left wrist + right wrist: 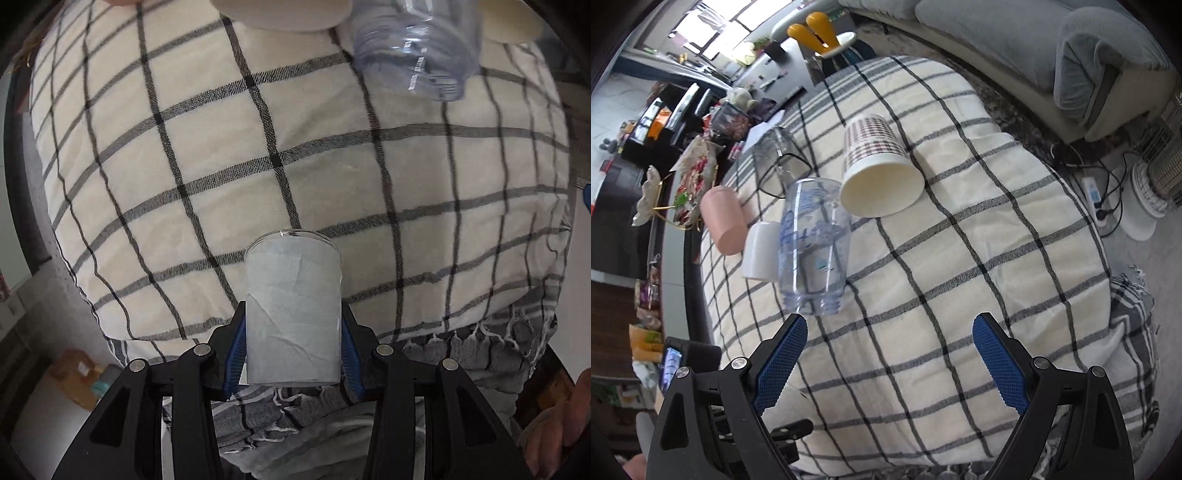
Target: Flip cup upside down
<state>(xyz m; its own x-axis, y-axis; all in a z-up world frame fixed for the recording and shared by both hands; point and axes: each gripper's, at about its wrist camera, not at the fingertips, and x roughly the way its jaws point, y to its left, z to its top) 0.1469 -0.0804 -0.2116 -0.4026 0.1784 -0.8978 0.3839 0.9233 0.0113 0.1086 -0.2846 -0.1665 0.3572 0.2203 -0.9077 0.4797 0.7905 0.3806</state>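
My left gripper (293,332) is shut on a glass cup wrapped in pale grey tape (293,314). I hold it above the checked cloth, its clear rim pointing away from the camera. My right gripper (890,350) is open and empty above the cloth. Ahead of it a clear bluish plastic cup (812,247) stands upside down; it also shows in the left wrist view (417,48). A patterned paper cup (877,166) lies on its side with its mouth toward the camera.
A pink cup (724,218), a white cup (761,251) and a clear glass (775,151) stand on the checked cloth (960,258) at the left. A grey sofa (1034,44) and a heater (1160,173) stand beyond the table.
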